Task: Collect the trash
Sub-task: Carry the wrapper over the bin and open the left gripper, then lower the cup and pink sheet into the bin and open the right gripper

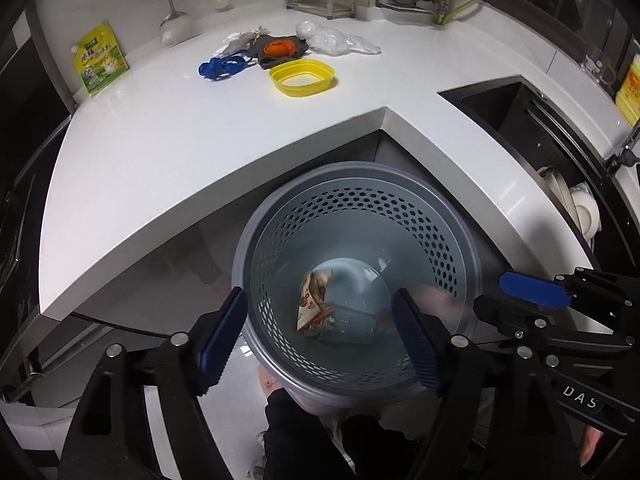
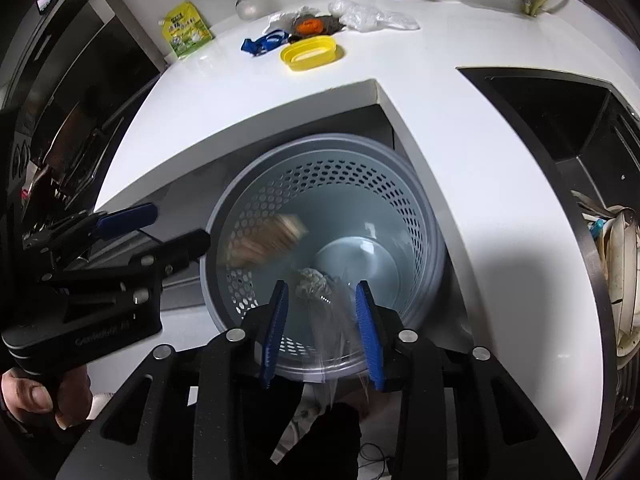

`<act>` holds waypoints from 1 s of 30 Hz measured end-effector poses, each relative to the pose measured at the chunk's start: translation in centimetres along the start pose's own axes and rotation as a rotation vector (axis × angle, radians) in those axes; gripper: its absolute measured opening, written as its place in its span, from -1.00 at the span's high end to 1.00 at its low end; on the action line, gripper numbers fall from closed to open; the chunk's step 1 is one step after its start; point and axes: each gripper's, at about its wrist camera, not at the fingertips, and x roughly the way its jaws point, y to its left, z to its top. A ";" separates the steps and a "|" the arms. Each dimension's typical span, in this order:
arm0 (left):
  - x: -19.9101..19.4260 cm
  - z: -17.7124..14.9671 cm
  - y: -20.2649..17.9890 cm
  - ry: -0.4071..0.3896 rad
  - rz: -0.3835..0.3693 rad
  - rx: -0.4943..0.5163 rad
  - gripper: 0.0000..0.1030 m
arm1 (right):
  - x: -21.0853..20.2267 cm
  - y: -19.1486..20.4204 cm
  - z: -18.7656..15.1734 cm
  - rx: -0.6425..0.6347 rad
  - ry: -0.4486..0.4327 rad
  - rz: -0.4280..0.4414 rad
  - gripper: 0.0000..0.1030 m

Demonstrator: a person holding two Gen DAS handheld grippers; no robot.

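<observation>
Both grippers are held over a grey perforated bin [image 1: 360, 280] that stands on the floor in the inner corner of a white counter [image 1: 200, 136]. The left gripper [image 1: 320, 336] is seen with its jaws spread wide and nothing pressed between its blue pads. Below it, inside the bin, a brown-and-white wrapper [image 1: 312, 300] is seen; in the right wrist view the same wrapper [image 2: 268, 240] is blurred, so it is perhaps in mid-fall rather than at rest.

The right gripper [image 2: 322, 328] is seen with its jaws partly apart. A clear plastic bag [image 2: 332, 320] with a crumpled wad at its top lies between the pads, but no pad appears to be pressed on it.

More trash is left on the counter well beyond the bin: a yellow tub [image 1: 302, 77], a blue plastic piece [image 1: 224, 66], an orange scrap on a dark rag [image 1: 280, 49], and a crumpled clear bag [image 1: 336, 38]. A green-and-yellow pouch [image 1: 100, 58] is propped against the wall. A dark sink [image 1: 520, 120] is set into the counter to the right.
</observation>
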 end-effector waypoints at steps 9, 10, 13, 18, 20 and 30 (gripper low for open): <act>0.3 0.1 0.0 0.016 0.012 -0.009 -0.52 | -0.3 -0.9 -0.1 0.035 -0.002 0.004 0.26; 0.3 0.2 0.1 0.017 0.010 -0.010 -0.52 | -0.3 -0.9 -0.1 0.037 -0.003 0.005 0.23; 0.3 0.2 0.1 0.017 0.013 -0.009 -0.52 | -0.3 -0.9 0.1 0.038 -0.005 0.010 0.13; -0.2 0.5 0.5 0.005 0.018 -0.016 -0.60 | -0.3 -0.7 0.3 0.023 -0.004 0.028 0.09; -0.5 0.6 0.8 -0.001 0.021 -0.021 -0.63 | -0.4 -0.6 0.5 0.020 -0.009 0.036 0.06; -2.8 2.1 3.6 -0.079 0.055 -0.087 -0.82 | -2.3 0.9 3.3 -0.023 -0.136 0.073 -0.15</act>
